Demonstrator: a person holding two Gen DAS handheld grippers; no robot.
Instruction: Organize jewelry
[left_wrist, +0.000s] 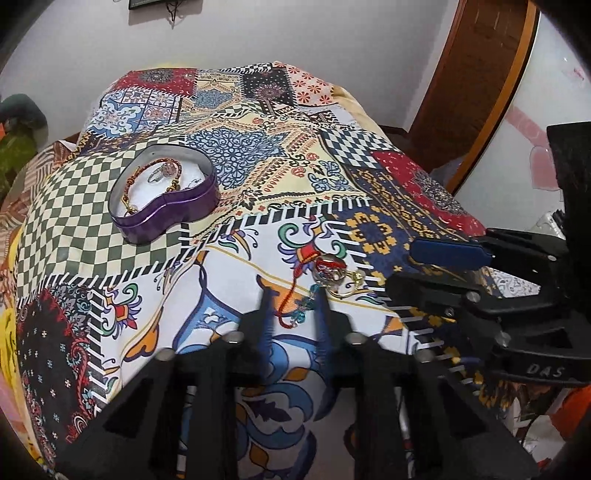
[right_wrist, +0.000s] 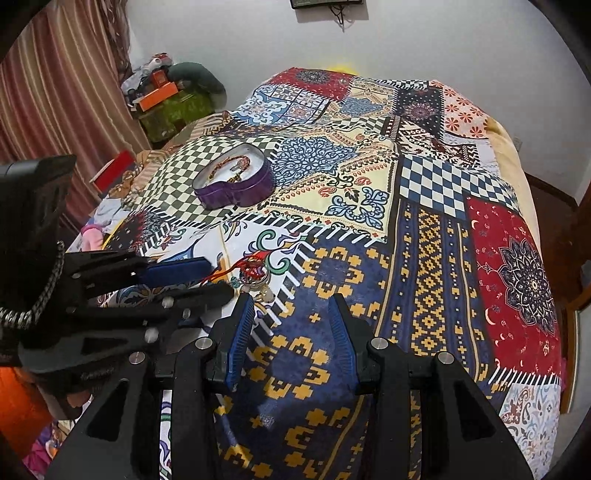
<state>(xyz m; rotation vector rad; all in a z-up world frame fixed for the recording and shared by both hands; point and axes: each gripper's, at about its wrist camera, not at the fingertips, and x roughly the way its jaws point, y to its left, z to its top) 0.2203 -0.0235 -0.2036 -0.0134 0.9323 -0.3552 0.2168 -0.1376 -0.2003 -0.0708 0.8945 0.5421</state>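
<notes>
A purple heart-shaped tin (left_wrist: 168, 201) lies open on the patterned bedspread, with a beaded bracelet (left_wrist: 162, 173) and rings inside; it also shows in the right wrist view (right_wrist: 236, 184). A small heap of loose jewelry (left_wrist: 328, 271), with a red thread band, rings and blue beads, lies on the spread; it also shows in the right wrist view (right_wrist: 255, 275). My left gripper (left_wrist: 293, 295) is open, its fingertips either side of the heap's near end. My right gripper (right_wrist: 291, 301) is open and empty, just right of the heap.
The patchwork bedspread (right_wrist: 424, 229) covers the whole bed. A curtain (right_wrist: 55, 92) and a cluttered stand with boxes (right_wrist: 166, 96) are at the far left. A wooden door frame (left_wrist: 480, 92) stands at the right. The wall is behind the bed.
</notes>
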